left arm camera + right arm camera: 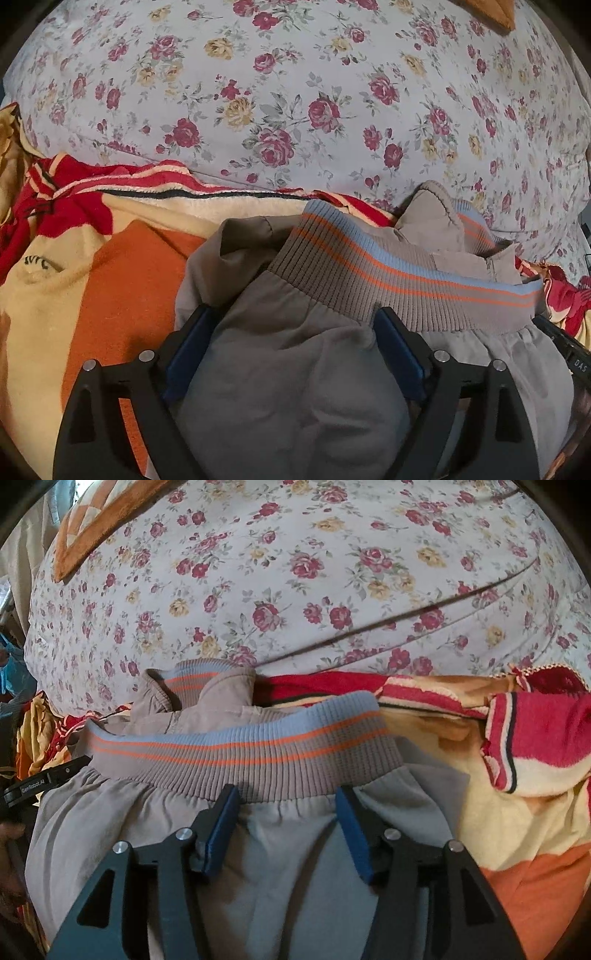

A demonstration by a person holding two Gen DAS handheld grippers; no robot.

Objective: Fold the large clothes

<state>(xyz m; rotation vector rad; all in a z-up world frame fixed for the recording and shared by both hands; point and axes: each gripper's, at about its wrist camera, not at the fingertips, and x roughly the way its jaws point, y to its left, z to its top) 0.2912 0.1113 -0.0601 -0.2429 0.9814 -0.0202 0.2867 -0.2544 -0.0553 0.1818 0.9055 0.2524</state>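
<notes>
Jacket [295, 387], grey, ribbed striped hem [406, 284] at 12 o'clock, on blanket [140, 258]. Soft, light, slippery; grip below hem. Left gripper [295, 332] and right gripper [286, 805] spread open, fabric between fingers.

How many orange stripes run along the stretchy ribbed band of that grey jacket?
2, both on the ribbed band of the grey jacket: one just below its blue edge, one a little lower. The bunched cuff behind shows orange stripes too.

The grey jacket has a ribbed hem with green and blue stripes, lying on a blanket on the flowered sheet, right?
Not quite. The ribbed hem on the grey jacket has orange and blue stripes, not green, as the right wrist view shows. It does lie on the blanket, on the flowered sheet.
</notes>
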